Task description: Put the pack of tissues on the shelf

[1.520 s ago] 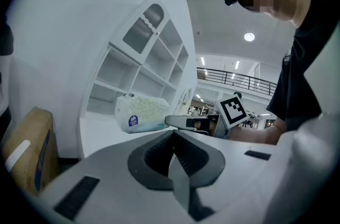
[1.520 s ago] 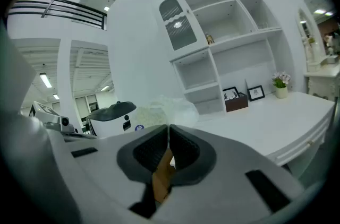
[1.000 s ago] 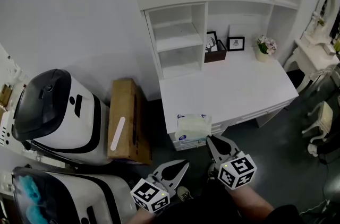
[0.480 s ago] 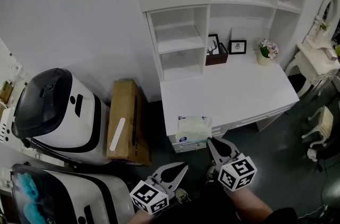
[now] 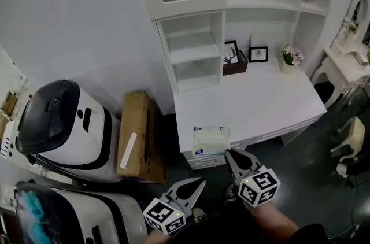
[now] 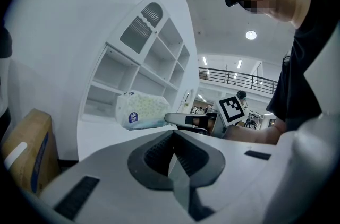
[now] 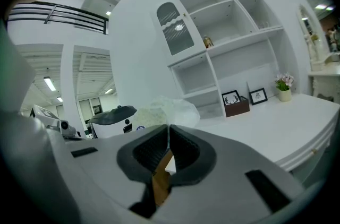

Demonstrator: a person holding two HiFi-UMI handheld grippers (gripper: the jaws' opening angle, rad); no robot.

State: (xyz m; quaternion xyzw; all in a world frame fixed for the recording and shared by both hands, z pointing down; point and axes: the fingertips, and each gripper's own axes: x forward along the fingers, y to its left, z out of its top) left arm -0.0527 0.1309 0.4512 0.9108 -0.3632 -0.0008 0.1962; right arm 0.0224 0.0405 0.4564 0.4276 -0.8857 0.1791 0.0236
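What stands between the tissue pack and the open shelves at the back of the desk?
Nothing visible. The tissue pack lies at the near-left corner of the desk, and bare desktop runs to the open shelves. The picture frames and flower pot stand off to the right.

Tissue pk (image 5: 210, 140) flat, desk (image 5: 260, 99) edge

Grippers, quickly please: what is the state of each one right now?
Left gripper: closed, holding nothing.
Right gripper: closed, tips at the pack of tissues; whether it grips the pack cannot be told.
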